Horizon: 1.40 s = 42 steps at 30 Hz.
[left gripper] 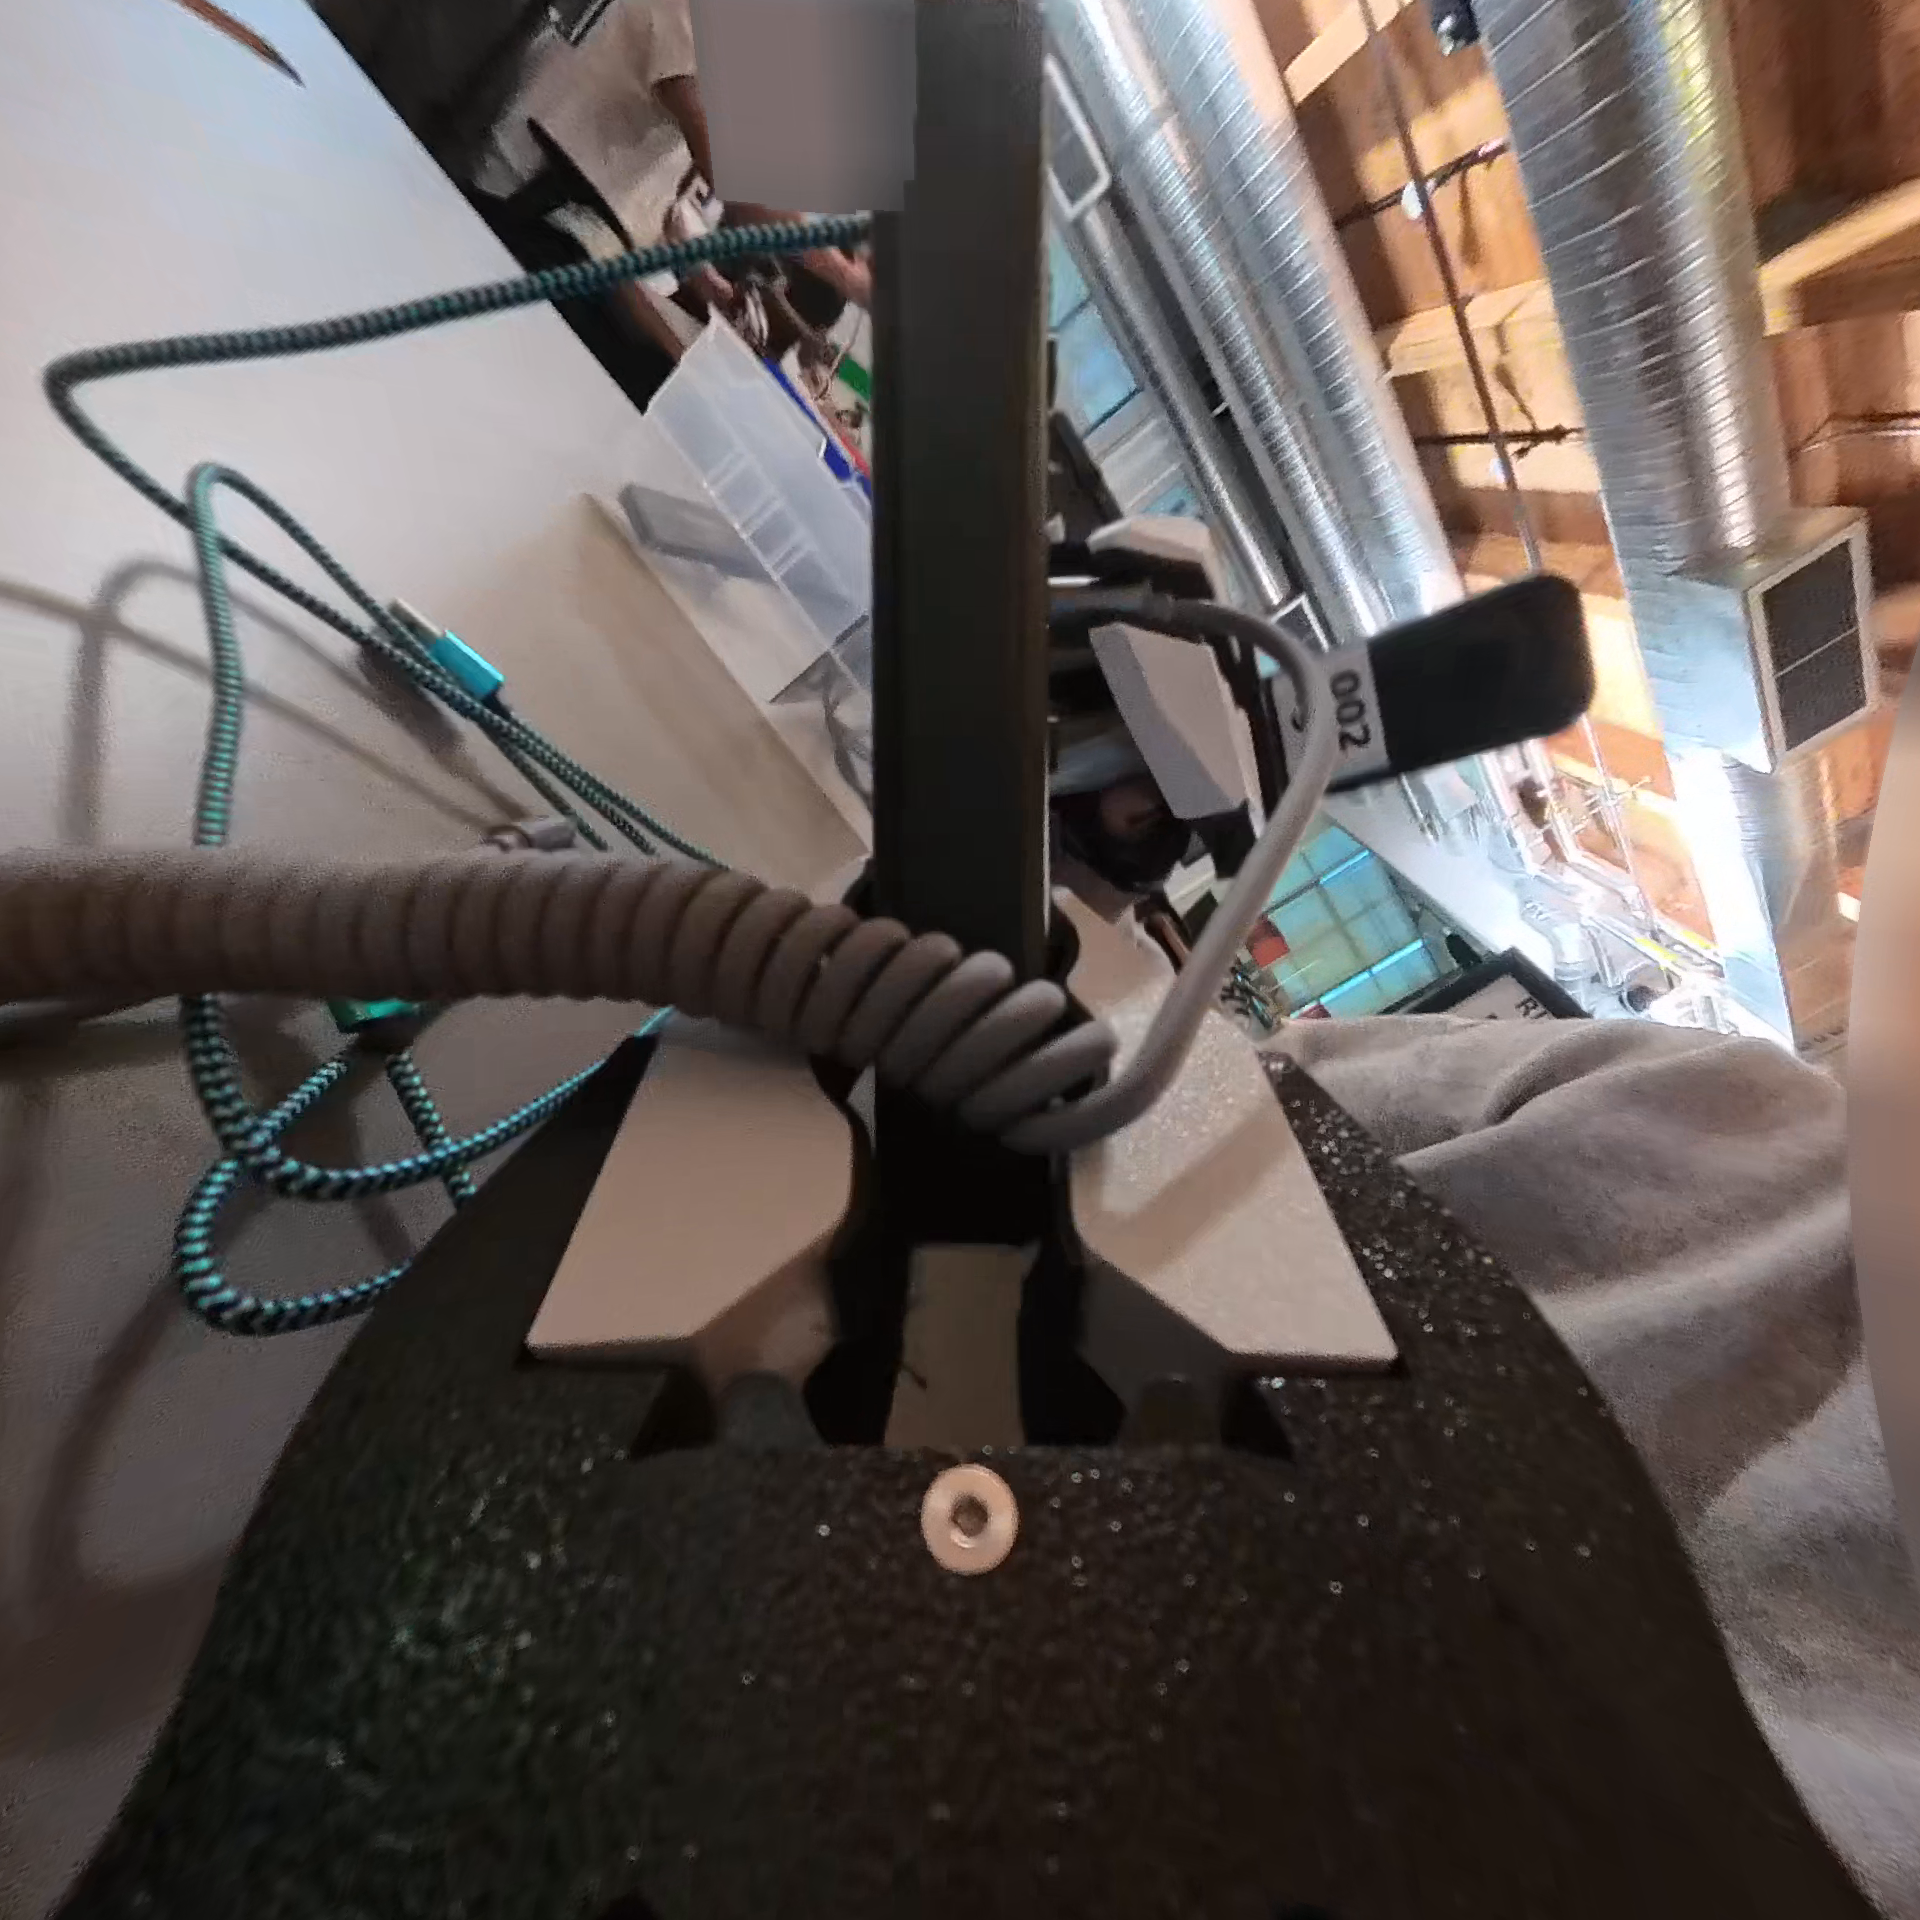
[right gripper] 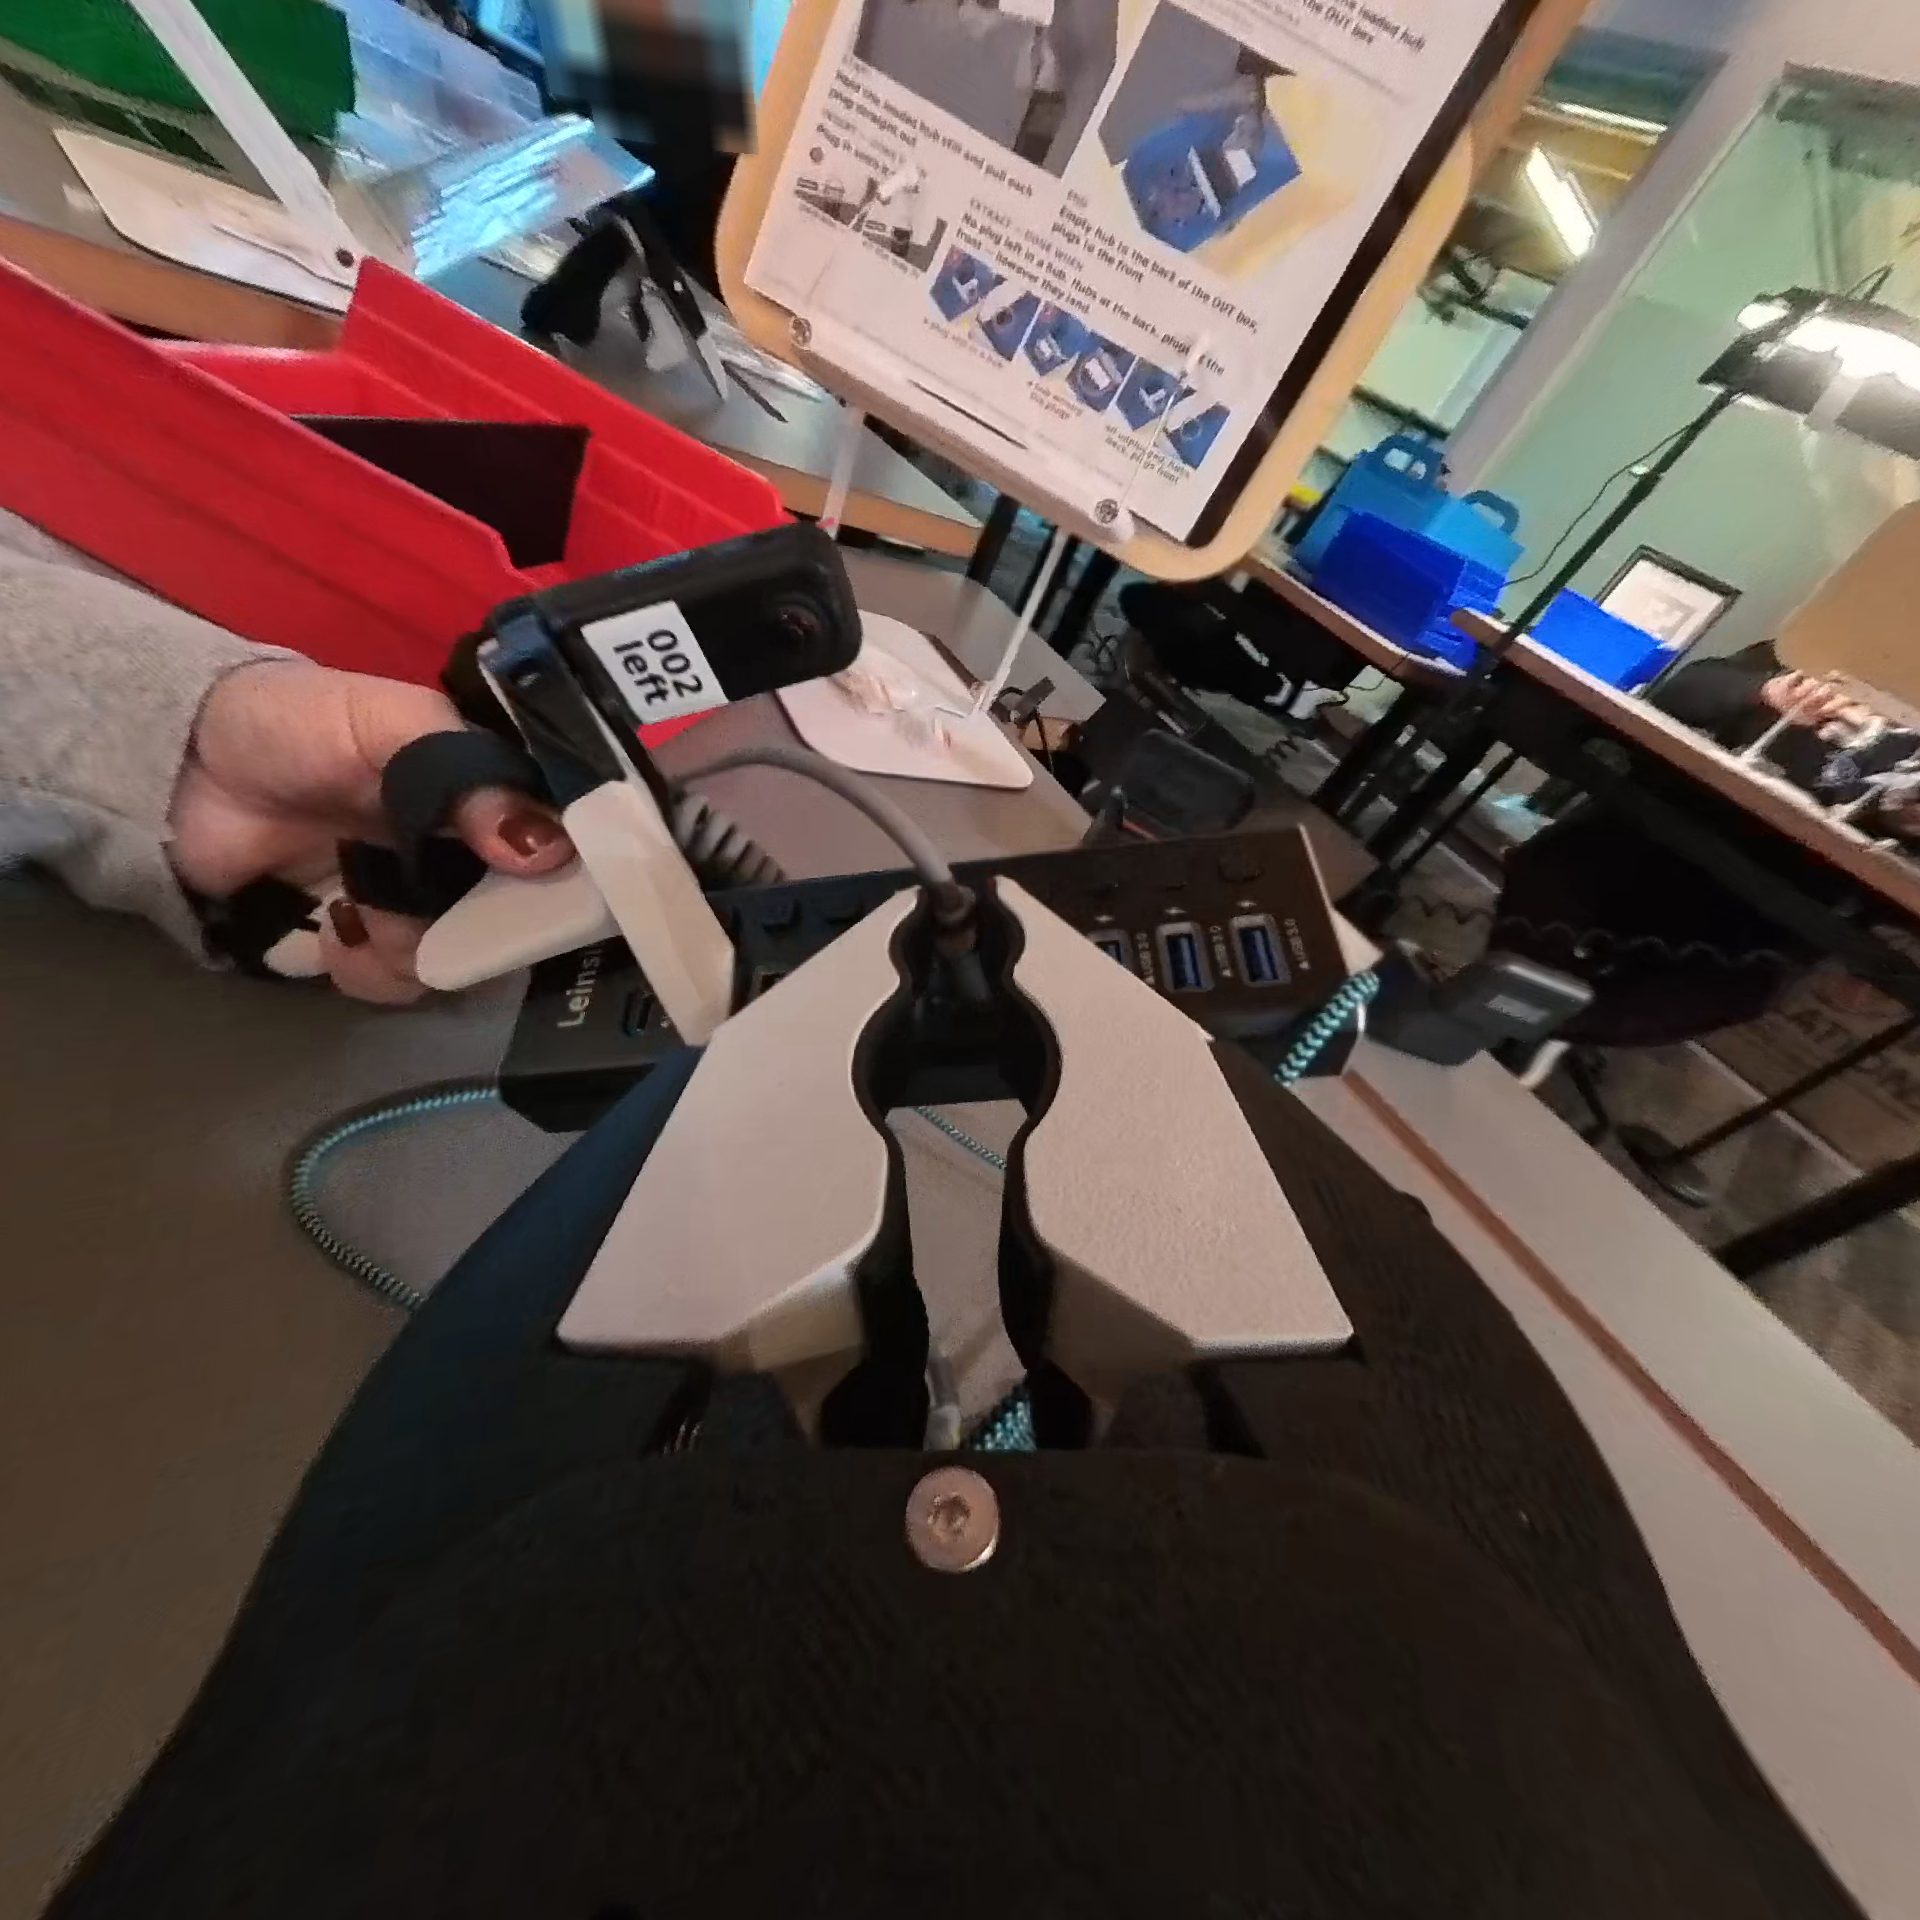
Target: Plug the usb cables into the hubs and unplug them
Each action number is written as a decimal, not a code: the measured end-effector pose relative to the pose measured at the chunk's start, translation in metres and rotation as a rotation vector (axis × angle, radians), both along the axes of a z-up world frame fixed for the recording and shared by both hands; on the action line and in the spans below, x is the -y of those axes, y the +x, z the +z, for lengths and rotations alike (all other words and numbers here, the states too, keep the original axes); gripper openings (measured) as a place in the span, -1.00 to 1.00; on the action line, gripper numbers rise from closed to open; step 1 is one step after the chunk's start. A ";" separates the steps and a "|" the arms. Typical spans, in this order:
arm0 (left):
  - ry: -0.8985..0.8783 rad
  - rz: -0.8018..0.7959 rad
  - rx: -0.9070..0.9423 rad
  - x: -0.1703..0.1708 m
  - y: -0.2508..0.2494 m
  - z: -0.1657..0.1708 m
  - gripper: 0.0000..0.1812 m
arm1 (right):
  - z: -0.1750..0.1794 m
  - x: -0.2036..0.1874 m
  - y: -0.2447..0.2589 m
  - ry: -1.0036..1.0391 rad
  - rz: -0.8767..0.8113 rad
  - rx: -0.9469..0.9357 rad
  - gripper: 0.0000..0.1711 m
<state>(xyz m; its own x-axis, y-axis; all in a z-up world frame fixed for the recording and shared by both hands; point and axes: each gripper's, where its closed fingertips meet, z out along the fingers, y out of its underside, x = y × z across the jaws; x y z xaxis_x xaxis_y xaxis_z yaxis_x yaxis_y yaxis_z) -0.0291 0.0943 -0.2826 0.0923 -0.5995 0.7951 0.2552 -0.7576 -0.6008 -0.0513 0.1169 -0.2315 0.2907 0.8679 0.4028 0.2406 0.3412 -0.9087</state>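
In the left wrist view my left gripper [left gripper: 956, 1101] is shut on the black USB hub [left gripper: 956, 520], which runs edge-on up the frame. A grey coiled cable [left gripper: 520, 914] crosses in front of the fingers. In the right wrist view the hub [right gripper: 1195, 894] lies across the table with blue ports [right gripper: 1257, 951] facing me. My right gripper [right gripper: 951, 935] is shut on the grey cable's plug [right gripper: 951, 971], right at the hub's face. The left gripper [right gripper: 686, 966], held by a hand, clamps the hub's left part. Teal braided cables [left gripper: 218, 727] lie loose on the table.
A red bin [right gripper: 312, 468] stands at the back left, and an instruction board on a stand [right gripper: 1091, 208] behind the hub. A teal braided cable [right gripper: 1325, 1023] meets the hub's right end. The table edge [right gripper: 1558, 1299] runs along the right. A clear plastic box [left gripper: 758, 457] sits beyond. The left gripper's tips are roughly 6 cm from the right gripper's.
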 end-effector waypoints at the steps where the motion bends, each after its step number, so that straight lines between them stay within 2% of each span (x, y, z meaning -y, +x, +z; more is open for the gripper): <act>1: -0.010 -0.018 -0.003 0.002 0.003 -0.003 -0.71 | -0.004 -0.001 0.003 -0.045 0.022 -0.013 -0.93; 3: -0.031 -0.018 -0.014 0.000 0.007 -0.009 -0.70 | -0.012 -0.006 0.008 -0.077 0.023 -0.009 -0.94; 6: -0.058 0.022 -0.036 -0.007 0.003 -0.018 -0.72 | -0.022 -0.007 0.006 0.158 -0.101 0.132 -0.94; 8: -0.027 0.028 -0.067 -0.006 0.005 -0.019 -0.71 | -0.018 -0.002 0.004 0.215 -0.134 0.124 -0.94; 12: -0.027 0.003 -0.057 -0.003 0.007 -0.018 -0.71 | -0.014 -0.003 0.006 -0.061 -0.028 -0.044 -0.94; 14: -0.038 0.002 -0.056 -0.003 0.007 -0.019 -0.71 | -0.015 -0.004 0.007 -0.097 -0.008 -0.061 -0.94; 18: -0.042 0.003 -0.070 -0.003 0.007 -0.021 -0.71 | -0.018 0.002 0.006 0.262 -0.123 0.111 -0.94; 19: -0.038 0.000 -0.078 -0.003 0.008 -0.022 -0.70 | -0.017 0.004 0.006 0.274 -0.122 0.108 -0.94; 23: -0.038 -0.022 -0.076 0.000 0.011 -0.021 -0.71 | -0.017 -0.001 0.010 -0.065 0.002 -0.060 -0.94; 25: -0.054 -0.024 -0.060 -0.001 0.010 -0.021 -0.71 | -0.018 -0.002 0.009 -0.077 0.004 -0.067 -0.94; 28: -0.064 -0.030 -0.043 -0.001 0.008 -0.020 -0.70 | -0.018 0.004 0.007 0.271 -0.117 0.109 -0.94; 30: -0.063 -0.039 -0.046 0.000 0.009 -0.021 -0.70 | -0.017 0.007 0.007 0.383 -0.155 0.163 -0.93; 31: -0.060 -0.046 -0.045 0.001 0.010 -0.020 -0.70 | -0.017 0.007 0.007 0.340 -0.136 0.135 -0.93; 34: -0.102 -0.087 -0.028 0.004 0.011 -0.021 -0.71 | -0.020 0.001 0.009 -0.006 -0.027 -0.005 -0.93; 35: -0.121 -0.097 -0.021 0.005 0.011 -0.022 -0.71 | -0.023 -0.002 0.009 -0.060 -0.017 -0.006 -0.93; 39: -0.089 -0.025 -0.116 -0.002 0.007 -0.030 -0.68 | -0.035 -0.011 0.008 -0.106 -0.073 0.032 -0.93; 40: -0.057 0.010 -0.157 -0.005 0.005 -0.031 -0.61 | -0.040 -0.016 0.008 -0.135 -0.093 0.042 -0.93; 42: 0.001 0.074 -0.259 -0.010 0.003 -0.034 -0.32 | -0.051 -0.022 0.008 -0.209 -0.124 0.052 -0.93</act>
<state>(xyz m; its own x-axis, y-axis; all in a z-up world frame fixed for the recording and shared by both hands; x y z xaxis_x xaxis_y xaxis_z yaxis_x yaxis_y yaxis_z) -0.0265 0.1044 -0.3170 0.3359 -0.5841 0.7389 0.1473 -0.7423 -0.6537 -0.0435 0.1392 -0.2829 0.3838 0.8929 0.2353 0.3169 0.1119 -0.9418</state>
